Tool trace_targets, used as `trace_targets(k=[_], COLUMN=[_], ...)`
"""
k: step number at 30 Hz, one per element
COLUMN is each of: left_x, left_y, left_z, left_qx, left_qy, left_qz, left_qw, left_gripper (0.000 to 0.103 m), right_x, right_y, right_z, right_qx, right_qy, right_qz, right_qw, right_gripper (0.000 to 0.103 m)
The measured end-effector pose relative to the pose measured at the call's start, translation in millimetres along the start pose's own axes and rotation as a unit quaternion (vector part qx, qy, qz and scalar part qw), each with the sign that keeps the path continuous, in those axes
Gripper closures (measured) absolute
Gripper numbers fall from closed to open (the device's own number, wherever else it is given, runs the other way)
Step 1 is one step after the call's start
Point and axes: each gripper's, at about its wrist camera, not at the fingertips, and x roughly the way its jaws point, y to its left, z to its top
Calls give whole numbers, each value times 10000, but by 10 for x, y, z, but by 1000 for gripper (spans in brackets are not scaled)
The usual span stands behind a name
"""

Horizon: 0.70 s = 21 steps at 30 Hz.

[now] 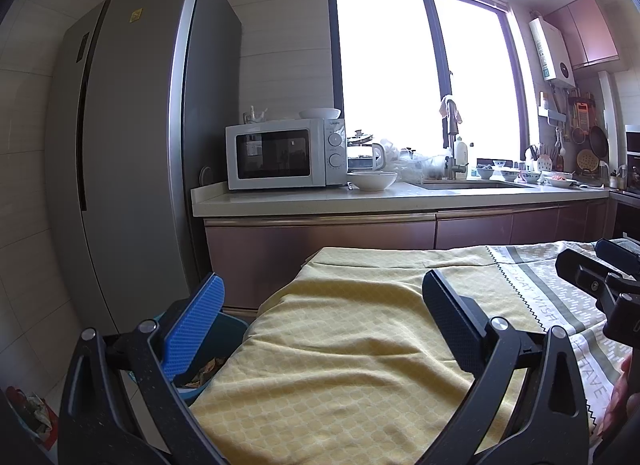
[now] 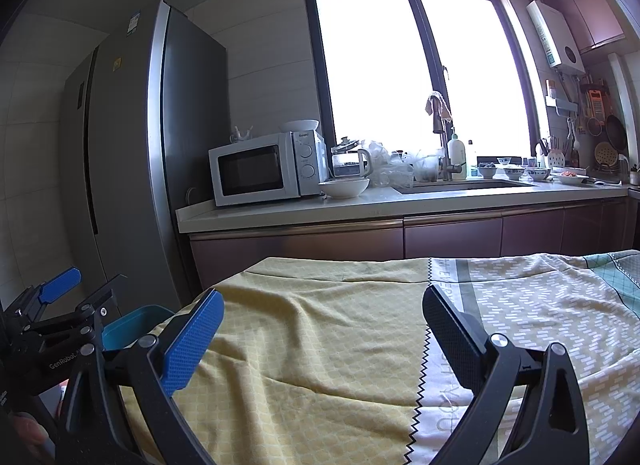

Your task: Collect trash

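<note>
Trash point(image 1: 204, 371) sits in a blue bin point(image 1: 230, 329) beside the cloth-covered bench point(image 1: 340, 345).
Left tool point(image 1: 322, 319) and right tool point(image 2: 322, 331) hover above it, both spread and holding nothing.

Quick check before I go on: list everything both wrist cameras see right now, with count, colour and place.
Tablecloth: one, yellow with a grey-and-white patterned part, over the table in front.
Bin: one, teal, on the floor at the table's left edge; scraps inside.
Fridge: one, grey, left wall.
Microwave: one, white, left end of the counter.
Bowl: one, white, on the counter beside the microwave; another on top of it.
Kettle: one, glass, behind the bowl.
Sink: one, steel, under the window.
Small dishes: several, patterned, right of the sink.
Left gripper: open, empty, over the tablecloth.
Right gripper: open, empty, over the tablecloth.
</note>
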Motion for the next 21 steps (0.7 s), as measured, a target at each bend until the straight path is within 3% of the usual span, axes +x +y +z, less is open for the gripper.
trace_targets(k=[21], left_x=[47], left_y=[-55], left_z=[-30], left_qx=[42], left_qy=[32], left_qz=[-26], left_qw=[10000], left_gripper=[5], right_x=[20], right_y=[-52], right_z=[-5], right_qx=[52], right_qy=[33], right_qz=[-4], right_qw=[10000], right_gripper=[7])
